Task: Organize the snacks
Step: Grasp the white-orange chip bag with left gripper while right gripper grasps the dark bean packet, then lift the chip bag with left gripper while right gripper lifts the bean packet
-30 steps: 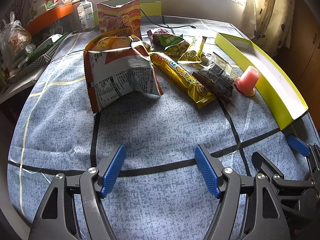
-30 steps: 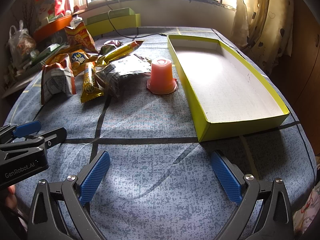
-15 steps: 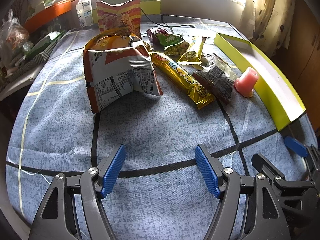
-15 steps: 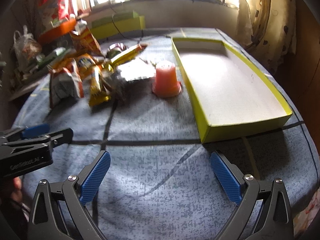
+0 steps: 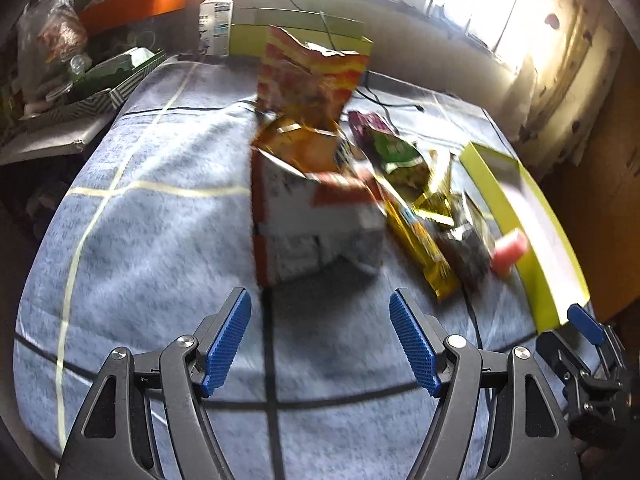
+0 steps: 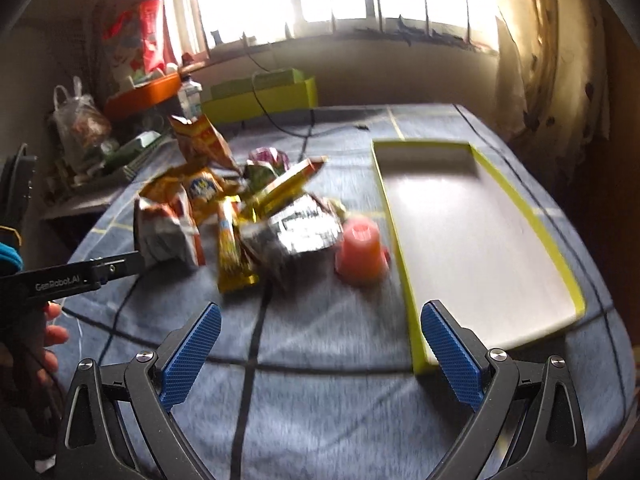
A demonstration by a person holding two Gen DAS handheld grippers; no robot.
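A heap of snack packs lies mid-table: a big orange and white bag, a long yellow bar, a dark shiny pack and a green pack. A pink jelly cup stands upside down beside the empty yellow tray. My left gripper is open, just short of the big bag. My right gripper is open above the cloth, nearer than the cup and the tray's near corner. Both views are blurred.
A blue checked cloth covers the table. A tall striped bag stands behind the heap. A bottle, yellow-green boxes and cluttered shelves sit at the back left. Curtains hang on the right. A hand holds the left tool.
Both grippers have moved forward and lifted toward the snacks. The big bag now sits much closer to my left gripper; the cup and tray are closer to my right. Both stay open.
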